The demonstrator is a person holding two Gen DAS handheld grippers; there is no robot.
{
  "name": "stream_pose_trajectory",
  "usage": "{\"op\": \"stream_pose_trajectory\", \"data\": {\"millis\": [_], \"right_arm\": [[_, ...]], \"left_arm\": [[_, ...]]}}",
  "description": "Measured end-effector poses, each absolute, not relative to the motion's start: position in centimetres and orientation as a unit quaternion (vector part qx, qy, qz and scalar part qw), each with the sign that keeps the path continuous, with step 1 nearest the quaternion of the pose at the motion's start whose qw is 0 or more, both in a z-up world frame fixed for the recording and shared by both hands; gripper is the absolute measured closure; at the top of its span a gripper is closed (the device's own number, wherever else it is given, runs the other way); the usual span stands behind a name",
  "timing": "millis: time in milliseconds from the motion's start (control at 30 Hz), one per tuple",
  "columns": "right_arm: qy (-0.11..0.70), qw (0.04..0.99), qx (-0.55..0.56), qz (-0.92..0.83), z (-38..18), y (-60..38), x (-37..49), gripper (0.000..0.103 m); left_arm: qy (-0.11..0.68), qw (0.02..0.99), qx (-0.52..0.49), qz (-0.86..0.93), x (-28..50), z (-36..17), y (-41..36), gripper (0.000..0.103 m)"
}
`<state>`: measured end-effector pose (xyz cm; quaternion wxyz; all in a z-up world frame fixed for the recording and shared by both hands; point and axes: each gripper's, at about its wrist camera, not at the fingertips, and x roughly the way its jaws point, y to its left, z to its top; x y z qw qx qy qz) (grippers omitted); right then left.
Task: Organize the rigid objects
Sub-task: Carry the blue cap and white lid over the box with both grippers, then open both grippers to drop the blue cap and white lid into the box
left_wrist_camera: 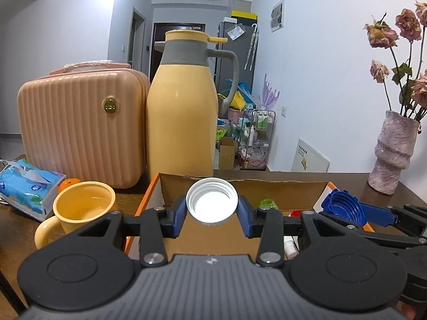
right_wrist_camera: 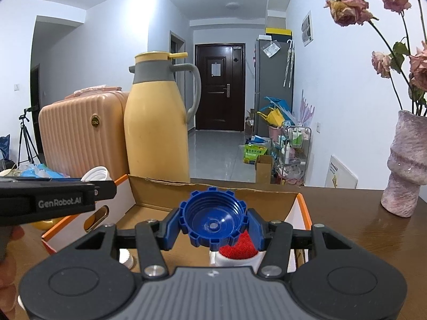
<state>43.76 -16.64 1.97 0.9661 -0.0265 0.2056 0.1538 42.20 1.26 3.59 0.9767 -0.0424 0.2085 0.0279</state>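
Note:
My left gripper is shut on a white threaded bottle cap, its hollow side facing the camera, held above the open cardboard box. A blue notched cap sits clamped in my right gripper, also hollow side toward the camera, over the same box. In the left wrist view the right gripper and its blue cap show at the right, over the box's right end. In the right wrist view the left gripper's side and the white cap show at the left. Inside the box lie a red-topped white item and small white pieces.
A yellow thermos jug and a pink ribbed case stand behind the box. A yellow mug, an orange fruit and a blue tissue pack sit to its left. A purple vase with dried roses stands at the right.

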Motion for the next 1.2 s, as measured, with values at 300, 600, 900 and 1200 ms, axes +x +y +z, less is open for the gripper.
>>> {"op": "stream_pose_trajectory", "data": {"millis": [300,600,900,1200], "right_arm": [[0.223,0.960,-0.039,0.162,1.6,-15.8,45.4,0.051],[0.251,0.953,-0.051,0.161,1.0,-15.2,47.3,0.051],[0.274,0.944,-0.069,0.172,0.3,-14.4,47.9,0.051],[0.279,0.942,-0.070,0.173,0.5,-14.6,47.9,0.048]], "left_arm": [[0.234,0.971,-0.041,0.034,44.1,2.6,1.8,0.062],[0.259,0.965,-0.029,0.043,45.6,1.7,1.8,0.062],[0.278,0.959,-0.016,0.050,46.2,1.0,2.0,0.062],[0.272,0.961,-0.017,0.053,45.8,1.1,2.0,0.046]]}}
